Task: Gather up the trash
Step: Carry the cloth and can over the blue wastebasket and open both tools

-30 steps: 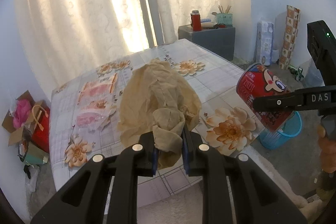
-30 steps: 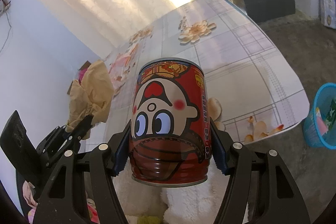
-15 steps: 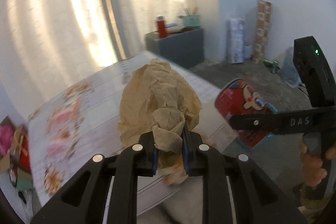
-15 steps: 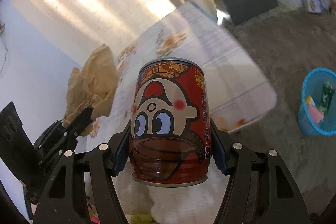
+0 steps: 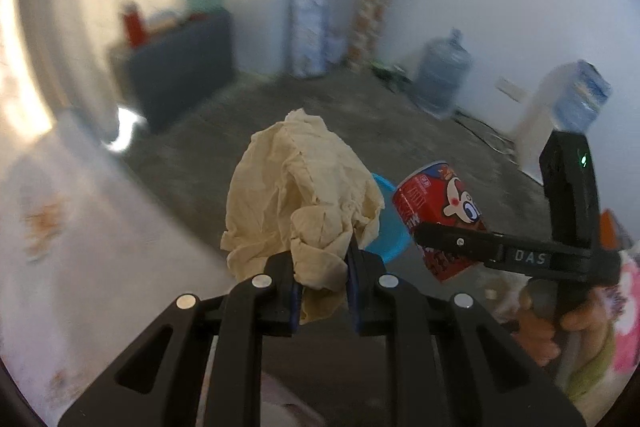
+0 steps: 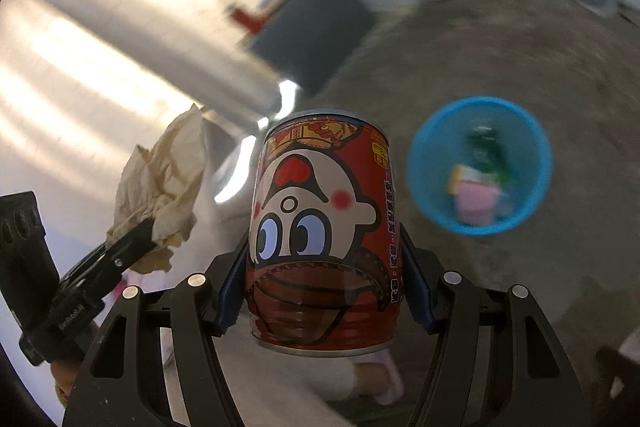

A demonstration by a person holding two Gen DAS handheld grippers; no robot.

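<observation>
- Daylight glows through the curtain (image 5: 60, 27) at the left in both views, blown out to white streaks.
- Beyond the sharp can (image 6: 320, 227) and paper (image 5: 300, 203), the room smears with motion blur; the bin (image 6: 416, 163) right of the can is soft.
- Fisheye bending curves walls; black vignette rims the corners.

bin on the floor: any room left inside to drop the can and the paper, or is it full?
Room left. In the blue bin, trash sits low toward the middle and near wall; the ring inside the rim is bare, widest on the left. Bare floor all round it. Crowded between the grippers: red can and crumpled paper hang side by side.
</observation>
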